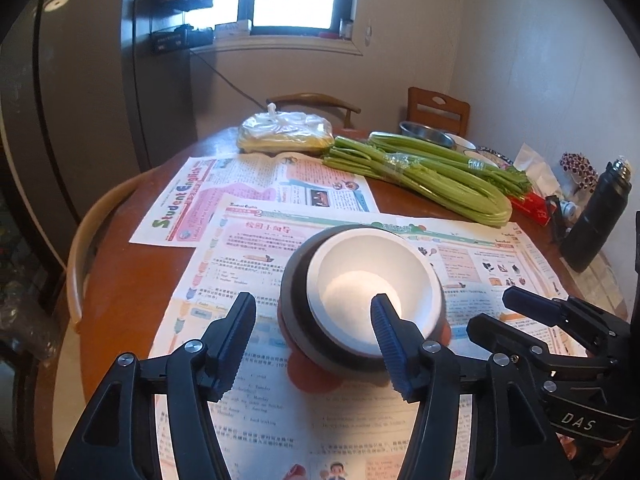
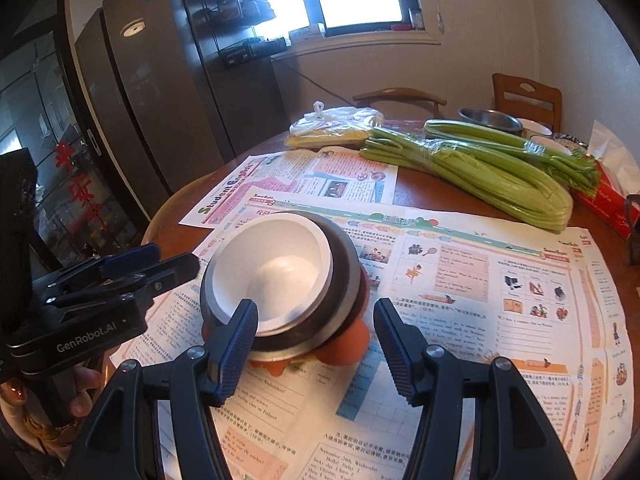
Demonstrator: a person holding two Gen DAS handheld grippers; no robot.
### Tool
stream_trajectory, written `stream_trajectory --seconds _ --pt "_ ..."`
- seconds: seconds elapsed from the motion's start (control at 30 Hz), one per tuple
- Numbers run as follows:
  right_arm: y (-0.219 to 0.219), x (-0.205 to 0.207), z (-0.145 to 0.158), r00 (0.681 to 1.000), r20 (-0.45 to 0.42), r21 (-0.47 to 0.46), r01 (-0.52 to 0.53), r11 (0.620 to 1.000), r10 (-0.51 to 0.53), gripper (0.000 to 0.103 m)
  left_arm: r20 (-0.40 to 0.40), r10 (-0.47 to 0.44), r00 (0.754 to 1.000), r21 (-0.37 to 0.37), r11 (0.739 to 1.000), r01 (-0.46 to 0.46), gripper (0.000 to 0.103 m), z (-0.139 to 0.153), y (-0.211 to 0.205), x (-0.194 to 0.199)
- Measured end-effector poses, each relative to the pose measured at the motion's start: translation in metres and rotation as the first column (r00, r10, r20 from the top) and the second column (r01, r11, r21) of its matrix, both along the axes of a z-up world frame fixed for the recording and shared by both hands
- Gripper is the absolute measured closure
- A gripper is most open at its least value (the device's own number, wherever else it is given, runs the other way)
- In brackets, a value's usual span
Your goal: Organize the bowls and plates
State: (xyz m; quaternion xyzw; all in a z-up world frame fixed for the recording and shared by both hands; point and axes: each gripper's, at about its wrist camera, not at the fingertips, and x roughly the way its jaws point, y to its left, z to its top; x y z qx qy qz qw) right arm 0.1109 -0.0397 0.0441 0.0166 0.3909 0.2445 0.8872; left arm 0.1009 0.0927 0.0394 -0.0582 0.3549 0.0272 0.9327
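Stack of bowls sits near the middle of the round wooden bench [image 1: 120, 248], on colourful printed newspaper sheets [image 1: 248, 196]. Top bowl white [image 1: 372, 280], smooth and matte, nested tilted inside a dark metal-looking bowl [image 1: 296, 304]; an orange piece [image 2: 348, 340] shows under the stack, clearer in the right wrist view.

Left gripper [image 1: 314, 344]: black arms, ribbed blue pads, jaws apart. One pad lies in front of the white bowl's inside, the other off to the stack's side; cannot tell if either touches. Right gripper [image 2: 316, 340]: jaws apart, straddling the near edge of the stack, contact with the rim unclear. Both point down at a slant toward the stack, side by side.

Far side of the bench: celery bunches [image 1: 424, 176] wrapped in clear film, knotted plastic bag [image 1: 284, 132], steel bowl [image 1: 428, 132], more dishes behind it.

Left view only: dark flask [image 1: 596, 220] at the bench edge. Right view only: a person's fingers [image 2: 84, 392] under the left gripper's body, plus a red box [image 2: 604, 204].
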Motion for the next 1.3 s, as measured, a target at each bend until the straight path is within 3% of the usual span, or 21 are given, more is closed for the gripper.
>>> stream_trajectory --seconds 0.67,0.87,1.3 --pt "-0.033 -0.073 -0.004 0.998 0.039 -0.045 0.04 0.998 -0.038 0.042 -0.007 0.013 1.0 0.004 1.0 -0.013 0.036 -0.016 -0.035 -0.07" --pt "-0.037 -0.087 -0.005 0.996 0.067 -0.083 0.066 0.994 -0.06 0.042 -0.035 0.011 0.999 0.029 1.0 -0.01 0.036 -0.025 -0.04 -0.076" --pt "-0.028 -0.098 -0.011 0.995 0.063 -0.13 0.079 0.988 -0.071 0.041 -0.054 0.004 0.999 0.012 1.0 -0.003 0.035 -0.037 -0.035 -0.083"
